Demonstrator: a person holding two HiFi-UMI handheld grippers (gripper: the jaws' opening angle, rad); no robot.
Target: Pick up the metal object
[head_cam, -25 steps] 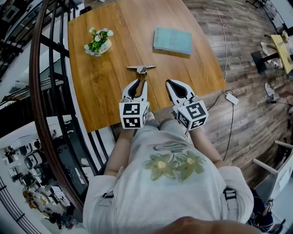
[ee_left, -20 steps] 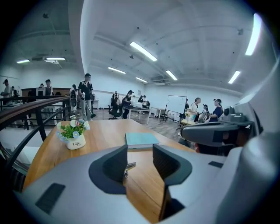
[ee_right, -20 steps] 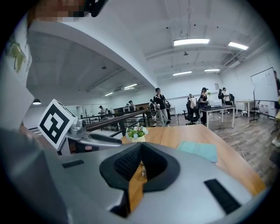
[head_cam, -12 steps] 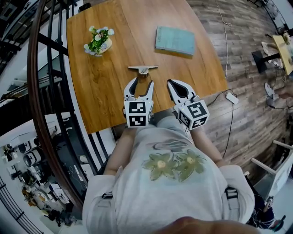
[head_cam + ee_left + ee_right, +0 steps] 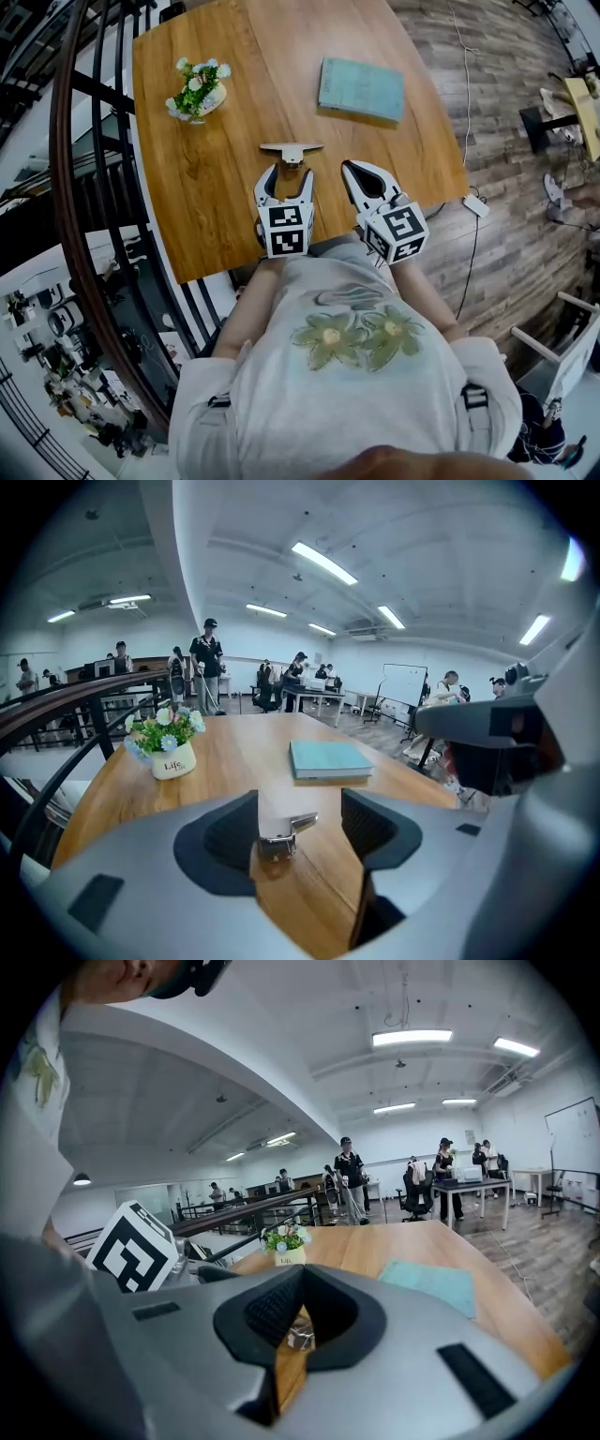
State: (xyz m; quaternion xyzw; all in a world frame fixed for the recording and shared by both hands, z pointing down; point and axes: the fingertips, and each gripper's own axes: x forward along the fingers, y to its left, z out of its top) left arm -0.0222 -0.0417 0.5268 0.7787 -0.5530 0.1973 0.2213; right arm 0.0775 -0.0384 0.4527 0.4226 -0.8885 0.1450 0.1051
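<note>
From the head view, my left claw (image 5: 289, 174) hangs over the near edge of the wooden table (image 5: 206, 187). Its jaws have just been opening and now stand wide. The metal object (image 5: 292, 150) lies at twelve o'clock, just past the tips and not between the pads. My right claw (image 5: 352, 171), at three o'clock of the left, is pinched together on nothing. The marker cubes hide both my hands. A flower pot (image 5: 197, 89) sits at ten o'clock and a teal book (image 5: 361, 89) at one o'clock.

In the left gripper view, the object shows in the gap between my spread pads. My left jaw cuts off one end, so I cannot tell whether they touch. Only this view shows people standing beyond the table.

In the right gripper view, my closed jaws block most of the table. A glint of the metal shows through the slit below the tips.
</note>
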